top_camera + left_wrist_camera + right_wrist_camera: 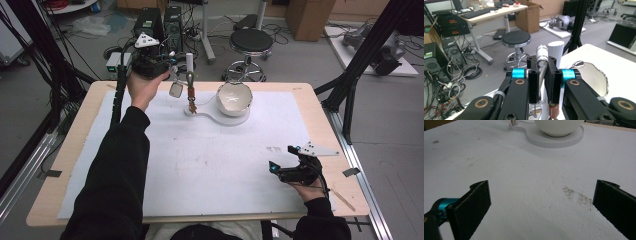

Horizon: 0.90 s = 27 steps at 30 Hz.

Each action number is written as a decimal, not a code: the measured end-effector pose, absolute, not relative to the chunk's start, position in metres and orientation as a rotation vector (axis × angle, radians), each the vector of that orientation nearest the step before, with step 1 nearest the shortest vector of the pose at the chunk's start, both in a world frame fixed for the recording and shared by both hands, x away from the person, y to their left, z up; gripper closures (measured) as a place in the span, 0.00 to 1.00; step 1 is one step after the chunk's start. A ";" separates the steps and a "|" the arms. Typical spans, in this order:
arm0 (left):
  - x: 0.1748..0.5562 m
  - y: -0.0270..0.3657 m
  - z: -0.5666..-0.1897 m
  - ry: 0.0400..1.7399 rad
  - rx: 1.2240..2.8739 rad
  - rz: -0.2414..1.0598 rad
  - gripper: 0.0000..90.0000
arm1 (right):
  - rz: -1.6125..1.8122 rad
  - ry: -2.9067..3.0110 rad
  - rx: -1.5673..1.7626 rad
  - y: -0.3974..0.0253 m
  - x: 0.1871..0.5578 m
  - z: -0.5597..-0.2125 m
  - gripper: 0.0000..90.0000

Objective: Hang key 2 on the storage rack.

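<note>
A slim upright tool [190, 80] with a white handle and a brown lower end stands in the small round end of a white keyhole-shaped base [222, 119]. My left gripper [183, 64] is shut on its handle [542, 53] at the table's far side. A white bowl [234, 98] sits on the base's large round part, just right of the tool. My right gripper [283, 169] rests low over the white mat near the front right, jaws wide open with nothing between them [541, 202]. The bowl [559, 126] and base [554, 141] lie far ahead of it.
A white mat [210, 165] covers most of the wooden table [75, 150]. A small grey piece [176, 89] hangs beside the tool. A black stool [251, 41], computer towers and cables stand beyond the far edge. Dark specks [576, 196] dot the mat.
</note>
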State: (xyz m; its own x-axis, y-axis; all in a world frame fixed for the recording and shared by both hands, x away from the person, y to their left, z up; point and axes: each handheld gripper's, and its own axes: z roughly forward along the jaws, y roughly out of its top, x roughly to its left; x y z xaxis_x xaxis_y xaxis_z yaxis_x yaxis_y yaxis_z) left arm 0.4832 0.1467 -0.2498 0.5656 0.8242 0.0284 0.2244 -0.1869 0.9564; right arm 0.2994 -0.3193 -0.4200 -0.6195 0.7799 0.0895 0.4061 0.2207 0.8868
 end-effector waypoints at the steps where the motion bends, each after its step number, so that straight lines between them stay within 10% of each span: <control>1: 0.483 0.147 -0.251 0.876 1.714 0.685 0.91 | 1.364 2.127 1.109 -0.319 0.299 -0.420 0.01; 27: 0.491 0.154 -0.295 0.947 1.683 0.493 0.84 | 1.378 2.120 1.113 -0.323 0.301 -0.422 0.01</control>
State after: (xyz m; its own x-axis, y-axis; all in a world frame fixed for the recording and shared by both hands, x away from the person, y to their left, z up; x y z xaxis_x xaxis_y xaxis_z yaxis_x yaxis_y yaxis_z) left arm 0.4913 0.1540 -0.2947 0.5954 0.7914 -0.1385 0.3397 -0.0917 0.9360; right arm 0.3012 -0.3232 -0.4217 -0.6159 0.7809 0.1040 0.4119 0.2068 0.8874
